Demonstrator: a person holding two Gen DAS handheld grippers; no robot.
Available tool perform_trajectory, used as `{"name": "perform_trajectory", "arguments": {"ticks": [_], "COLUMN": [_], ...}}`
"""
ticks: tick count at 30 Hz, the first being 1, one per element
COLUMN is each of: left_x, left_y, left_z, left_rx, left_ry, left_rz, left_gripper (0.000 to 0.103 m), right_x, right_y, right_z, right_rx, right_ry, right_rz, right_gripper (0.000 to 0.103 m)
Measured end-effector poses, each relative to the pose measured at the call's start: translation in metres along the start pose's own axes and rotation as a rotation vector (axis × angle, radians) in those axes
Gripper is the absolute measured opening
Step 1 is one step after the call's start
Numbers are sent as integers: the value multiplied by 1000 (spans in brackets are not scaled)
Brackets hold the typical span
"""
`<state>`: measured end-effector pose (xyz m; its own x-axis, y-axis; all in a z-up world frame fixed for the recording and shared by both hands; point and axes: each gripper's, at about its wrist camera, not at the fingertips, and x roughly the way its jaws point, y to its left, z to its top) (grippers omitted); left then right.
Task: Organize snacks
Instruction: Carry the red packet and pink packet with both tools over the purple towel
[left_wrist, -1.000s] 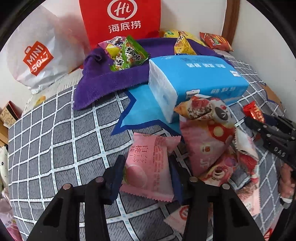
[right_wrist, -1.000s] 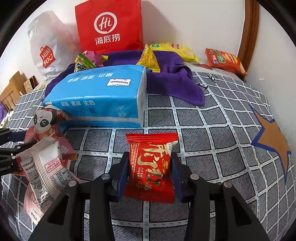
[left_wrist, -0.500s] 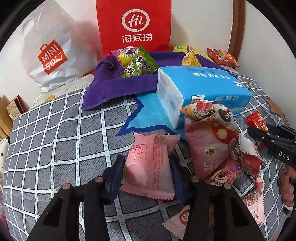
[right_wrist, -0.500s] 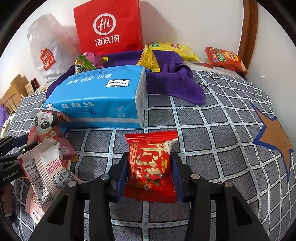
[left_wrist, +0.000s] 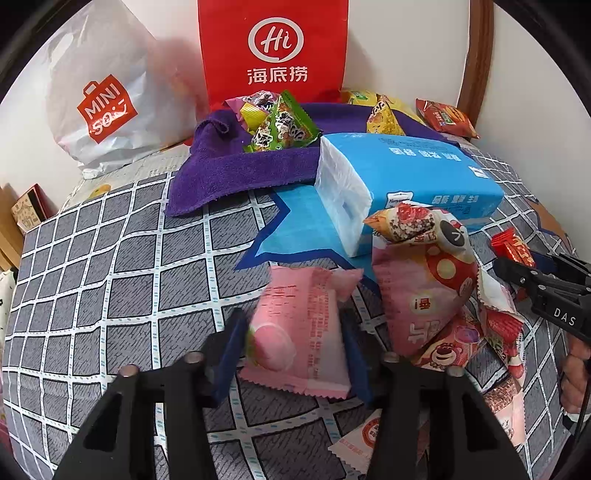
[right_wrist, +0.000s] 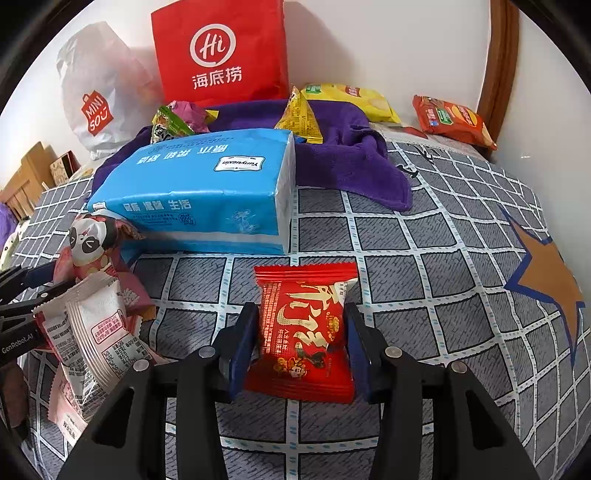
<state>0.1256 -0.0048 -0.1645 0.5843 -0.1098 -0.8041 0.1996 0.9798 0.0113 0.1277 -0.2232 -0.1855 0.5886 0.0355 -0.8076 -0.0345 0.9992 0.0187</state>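
the left gripper (left_wrist: 291, 354) is closing, its pads pressed against a pink snack packet (left_wrist: 301, 332) on the grey checked bedcover (left_wrist: 110, 277). the right gripper (right_wrist: 299, 349) clamps a red snack packet (right_wrist: 304, 332) on the same cover. beyond them lies a blue tissue pack (right_wrist: 207, 188), then a purple towel (left_wrist: 236, 166) bearing snacks, and a red paper bag (right_wrist: 221, 51) at the wall.
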Motion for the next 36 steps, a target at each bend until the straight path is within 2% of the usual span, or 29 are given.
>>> {"name": "perform_trajectory", "arguments": {"ticks": [5,8,10,14,20,27,33,36], "left_x": [-2,-9,-20,-40,-62,-80,-85,-83], "left_y": [4,11,16,15,7,-3,-10,-11], "left_z": [2,5,9,17,36,60,69,74], "left_rx": [-15,-56,-76,-72,-60,-45,-37,-46], "left_ry": [14,31,15,-11,-31,-61,-72,-68], "left_rz": [-13,-52,-60,-51,-78,-112,-120,-128], "left_gripper": [44,44,44,44,44,44,44,44], "right_x": [-1,-3,-7,-24,-61,-88,-111,-121], "right_y": [-6,-7,-5,-5,5,12,18,18], "right_z": [0,-1,-2,4,26,57,81,90], "right_rx": [28,26,7,17,-7,-44,-139,-143], "right_ry": [-7,-7,1,-16,-89,-127,-156,-184], "right_rz": [23,24,8,44,53,86,82,93], "right_gripper": [43,42,42,42,42,42,42,42]}}
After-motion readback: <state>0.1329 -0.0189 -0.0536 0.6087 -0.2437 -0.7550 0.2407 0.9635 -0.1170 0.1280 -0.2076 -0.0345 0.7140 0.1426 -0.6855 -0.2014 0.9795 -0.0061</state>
